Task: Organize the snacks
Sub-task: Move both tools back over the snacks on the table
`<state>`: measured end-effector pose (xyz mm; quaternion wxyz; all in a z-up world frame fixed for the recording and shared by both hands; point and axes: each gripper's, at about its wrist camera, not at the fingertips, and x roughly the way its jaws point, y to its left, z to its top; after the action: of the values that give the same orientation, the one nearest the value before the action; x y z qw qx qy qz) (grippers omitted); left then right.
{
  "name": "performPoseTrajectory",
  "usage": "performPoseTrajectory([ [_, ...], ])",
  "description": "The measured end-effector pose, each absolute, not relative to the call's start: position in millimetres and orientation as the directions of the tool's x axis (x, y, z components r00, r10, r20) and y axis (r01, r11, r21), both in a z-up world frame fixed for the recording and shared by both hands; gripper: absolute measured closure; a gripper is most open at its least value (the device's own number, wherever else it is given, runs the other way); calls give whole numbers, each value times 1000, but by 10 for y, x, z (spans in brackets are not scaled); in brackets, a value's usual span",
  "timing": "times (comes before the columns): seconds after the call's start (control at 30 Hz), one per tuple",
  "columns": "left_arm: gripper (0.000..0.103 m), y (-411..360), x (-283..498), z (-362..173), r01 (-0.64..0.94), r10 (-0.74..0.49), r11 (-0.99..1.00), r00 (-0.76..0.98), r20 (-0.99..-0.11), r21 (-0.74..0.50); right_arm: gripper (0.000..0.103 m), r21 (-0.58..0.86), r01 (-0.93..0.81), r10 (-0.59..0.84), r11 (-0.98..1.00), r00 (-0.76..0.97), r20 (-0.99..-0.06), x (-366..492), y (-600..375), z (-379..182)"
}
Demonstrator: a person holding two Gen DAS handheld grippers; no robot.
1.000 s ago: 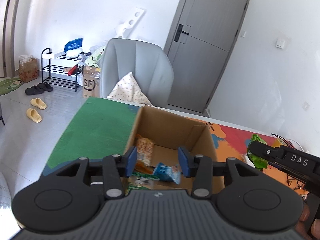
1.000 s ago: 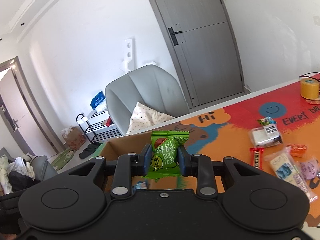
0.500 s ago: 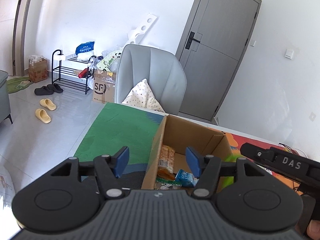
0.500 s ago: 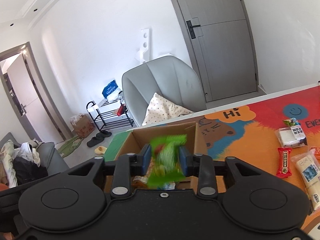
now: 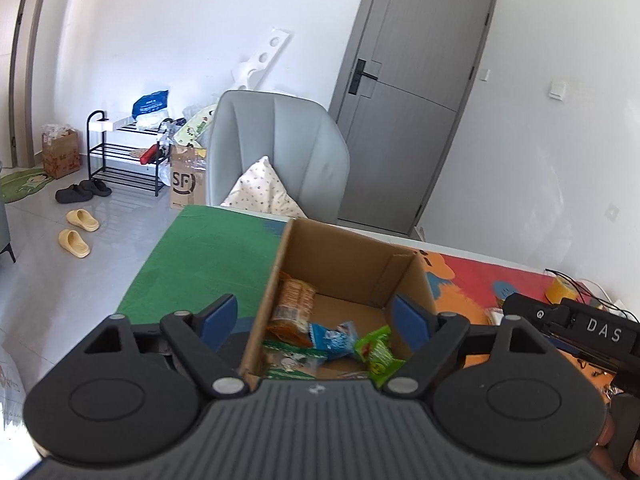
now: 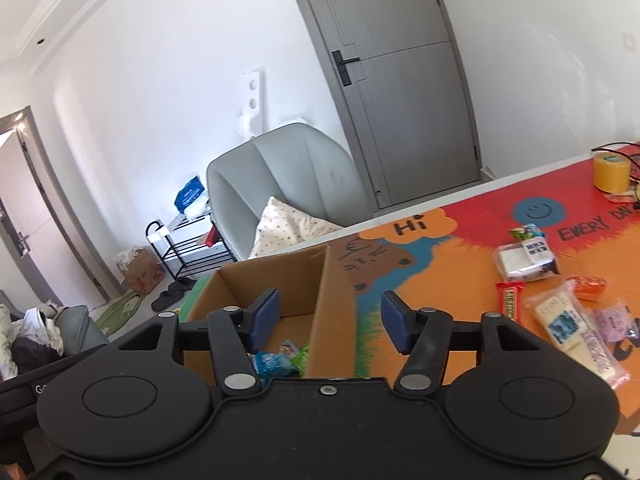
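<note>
A: How are the hands posed?
B: Both above the box (image 5: 340, 248), left gripper (image 5: 316, 320) and right gripper (image 6: 330, 318) fingers wide, holding nothing.
A: The green snack (image 5: 378, 354)?
B: Inside the box; only the right view shows 6 or so snacks (image 6: 560, 312) on the table (image 6: 452, 264).

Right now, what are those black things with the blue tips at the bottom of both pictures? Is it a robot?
Not a robot. A person holds two hand tools, each a gripper with two blue-padded fingers and a little camera looking forward along them.

One picture is from the left gripper. It is open and holds nothing. It looks down into a cardboard box with snacks inside: a green packet, a blue packet and an orange-brown packet.

The other picture is from the right gripper, also open and empty, at the box's near corner. To its right, on the colourful mat, more snacks wait: a red bar, a white wrapped cake and a long clear packet. A roll of yellow tape stands farther back.
</note>
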<state>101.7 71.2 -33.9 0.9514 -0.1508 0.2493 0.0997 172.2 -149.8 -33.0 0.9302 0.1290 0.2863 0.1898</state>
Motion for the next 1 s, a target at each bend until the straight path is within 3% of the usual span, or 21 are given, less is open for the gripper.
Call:
performPoseTrajectory([
  [0.6, 12, 12, 1124, -418, -213, 98, 964, 842, -530, -161, 26, 381, -172, 363, 908, 778, -513, 1587, -2294, -536],
  [0.73, 11, -126, 1155, -420, -191, 84, 970, 844, -529, -151, 17, 379, -147, 339, 914, 789, -512, 1561, -2422, -565],
  [1.0, 11, -451, 1260, -482, -143, 54, 982, 841, -538, -126, 14, 385, -86, 294, 919, 798, -525, 1568, -2731, -670],
])
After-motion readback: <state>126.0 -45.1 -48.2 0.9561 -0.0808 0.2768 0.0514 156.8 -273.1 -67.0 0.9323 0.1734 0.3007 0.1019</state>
